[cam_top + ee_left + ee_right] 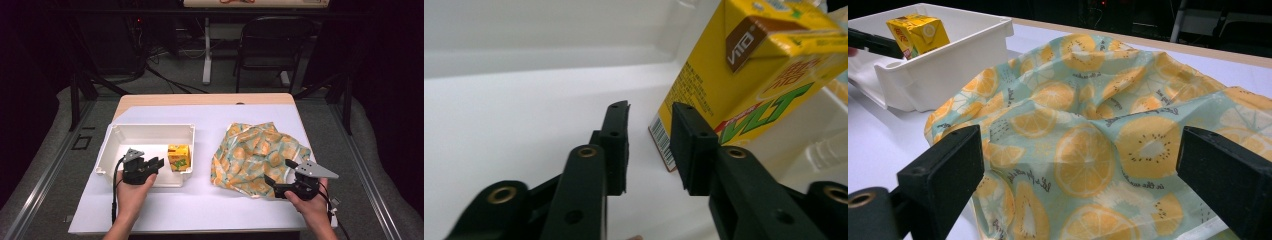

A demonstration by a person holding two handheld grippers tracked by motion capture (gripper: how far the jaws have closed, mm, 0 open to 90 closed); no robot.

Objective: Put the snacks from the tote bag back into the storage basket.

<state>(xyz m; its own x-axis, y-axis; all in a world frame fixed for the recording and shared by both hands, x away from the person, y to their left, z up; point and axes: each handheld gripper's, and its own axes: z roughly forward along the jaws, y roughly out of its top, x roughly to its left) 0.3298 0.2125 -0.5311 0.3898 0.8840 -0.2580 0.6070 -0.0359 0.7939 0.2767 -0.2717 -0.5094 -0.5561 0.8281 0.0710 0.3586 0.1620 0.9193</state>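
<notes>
A yellow drink carton stands upright in the right front corner of a white bin. My left gripper is inside the bin just left of the carton, open with nothing between its jaws. In the left gripper view the carton rises beside the right jaw of the left gripper. A crumpled cloth with an orange-slice print lies right of the bin. My right gripper sits at the cloth's near right edge, wide open. In the right gripper view the cloth bulges ahead of the right gripper.
The bin and cloth rest on a white table with a wooden strip along its far edge. A dark folding chair and a white table leg stand beyond it. Bare table runs along the front.
</notes>
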